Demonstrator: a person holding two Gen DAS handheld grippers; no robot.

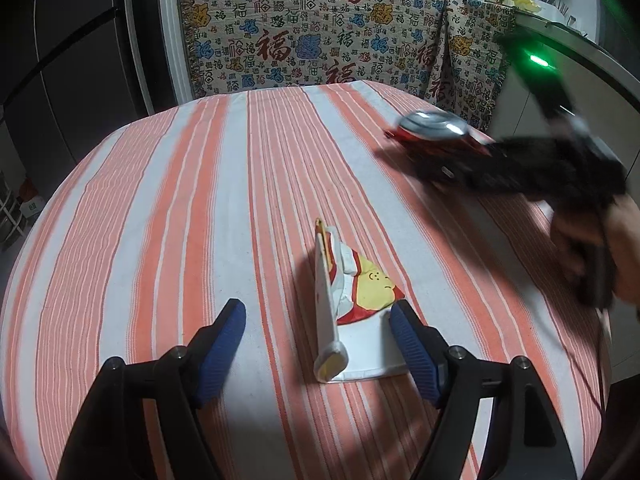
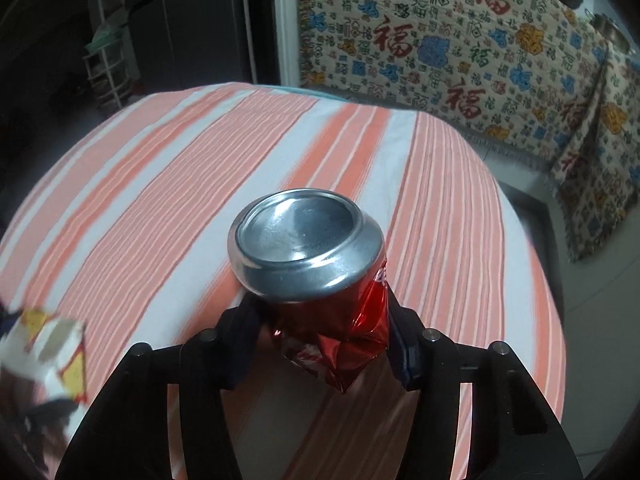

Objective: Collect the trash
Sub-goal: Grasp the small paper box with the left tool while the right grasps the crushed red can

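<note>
Counter (image 1: 168, 208): striped cloth. R tool (image 2: 326, 326) clamped on crushed can (image 2: 310, 248), 2 o'clock from carton (image 1: 352, 308). L tool (image 1: 318, 330) gaping, astride carton, no pinch. Risk: creased can slips; tilted carton topples when pads shut.

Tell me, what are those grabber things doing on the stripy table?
A person is picking up trash with two hand-held grippers. The right gripper has its jaws closed on a crushed red can. The left gripper has its jaws open around a crumpled snack wrapper lying on the striped tablecloth, not squeezing it yet.
</note>
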